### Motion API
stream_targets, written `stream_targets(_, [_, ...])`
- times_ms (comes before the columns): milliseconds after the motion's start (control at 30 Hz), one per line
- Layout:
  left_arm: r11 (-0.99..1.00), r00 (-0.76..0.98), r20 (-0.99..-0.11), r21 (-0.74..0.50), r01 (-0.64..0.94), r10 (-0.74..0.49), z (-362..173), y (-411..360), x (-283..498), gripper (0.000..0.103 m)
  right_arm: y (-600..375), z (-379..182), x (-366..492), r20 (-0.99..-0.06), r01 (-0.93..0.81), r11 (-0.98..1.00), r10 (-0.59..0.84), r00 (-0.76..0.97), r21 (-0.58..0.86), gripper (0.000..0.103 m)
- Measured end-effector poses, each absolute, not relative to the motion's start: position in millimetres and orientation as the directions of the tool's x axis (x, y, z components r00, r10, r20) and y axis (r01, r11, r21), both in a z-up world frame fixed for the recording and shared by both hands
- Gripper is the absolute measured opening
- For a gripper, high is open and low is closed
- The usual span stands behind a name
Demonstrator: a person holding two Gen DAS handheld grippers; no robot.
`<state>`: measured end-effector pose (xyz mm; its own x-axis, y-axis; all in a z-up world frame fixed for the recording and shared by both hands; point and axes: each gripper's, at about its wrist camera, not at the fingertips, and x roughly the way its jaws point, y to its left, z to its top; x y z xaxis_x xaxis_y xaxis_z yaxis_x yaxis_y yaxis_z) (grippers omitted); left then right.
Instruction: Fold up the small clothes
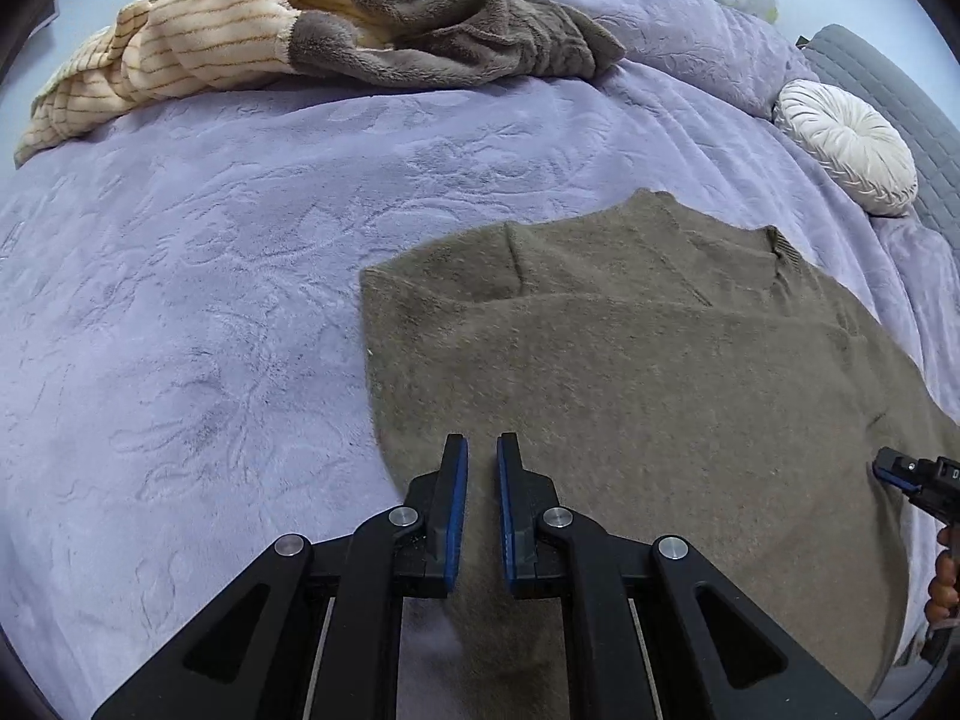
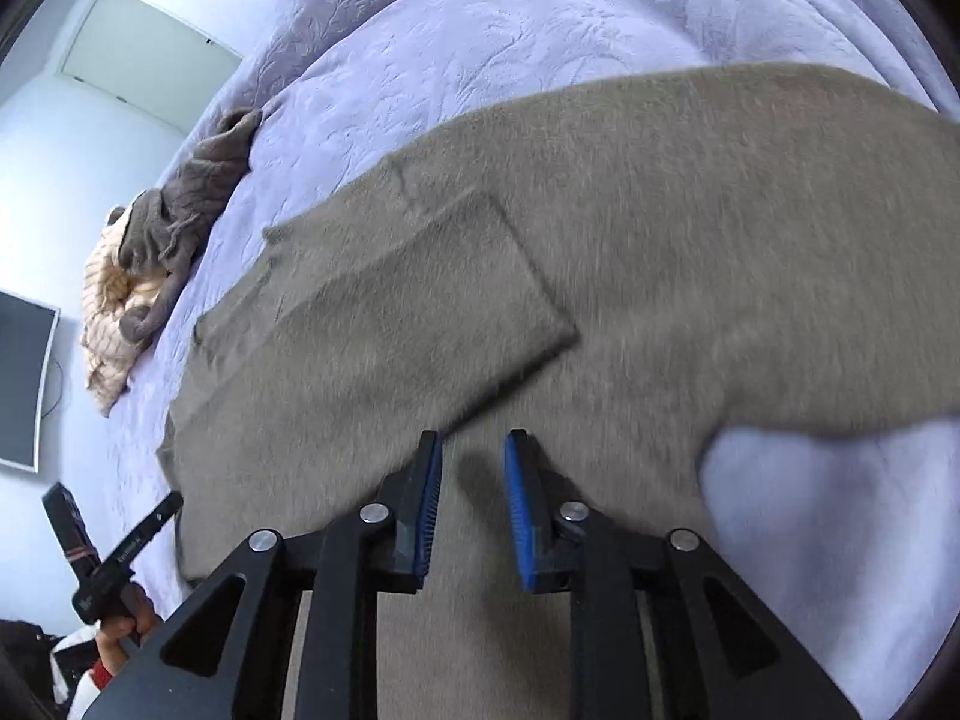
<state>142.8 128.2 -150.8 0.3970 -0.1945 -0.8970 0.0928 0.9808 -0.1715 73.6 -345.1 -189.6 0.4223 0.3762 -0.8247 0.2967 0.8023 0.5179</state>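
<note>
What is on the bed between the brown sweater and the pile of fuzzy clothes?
Nothing: only bare lavender bedspread lies between the brown sweater and the pile of fuzzy clothes, shown in the left wrist view.

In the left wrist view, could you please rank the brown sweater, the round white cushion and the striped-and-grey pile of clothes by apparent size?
1. brown sweater, nearest the camera
2. striped-and-grey pile of clothes, farther off, so unsure
3. round white cushion

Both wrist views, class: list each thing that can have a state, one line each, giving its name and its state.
Olive sweater: spread flat on the bed, one sleeve folded across its body.
Striped and grey clothes: crumpled in a heap, unfolded.
Lilac bedspread: smooth, laid out.
Round white cushion: resting near the bed's edge.
Left hand-held gripper: shut, empty.
Right hand-held gripper: slightly open, empty.
</note>
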Motion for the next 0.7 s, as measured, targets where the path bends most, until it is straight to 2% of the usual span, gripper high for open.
stream_targets(67, [0.977,0.384,-0.899,-0.176,0.123,-0.210,-150.6,118.3,131.9,0.011,-341.2,-186.5,61.8,-0.828,0.287,0.806,0.386,0.407,0.517,0.025])
stream_targets(167, [0.983,0.367,-0.919,-0.087,0.160,-0.141,-166.8,106.4,113.8,0.011,-330.7,-186.1,51.5,-0.828,0.283,0.805,0.396,0.397,0.521,0.025])
stream_targets(233, [0.982,0.413,-0.903,-0.052,0.180,-0.124,-170.4,103.3,101.6,0.011,-329.1,-189.8,41.4,-0.825,0.296,0.794,0.407,0.391,0.532,0.025])
stream_targets(533, [0.988,0.375,-0.925,0.000,0.157,-0.059,-156.0,96.1,87.2,0.011,-349.3,-187.9,-0.3,-0.805,0.343,0.740,0.448,0.389,0.578,0.026])
stream_targets(700, [0.991,0.348,-0.934,-0.046,0.126,-0.087,-138.9,85.9,78.8,0.011,-378.4,-181.1,-15.5,-0.806,0.385,0.721,0.419,0.419,0.575,0.041])
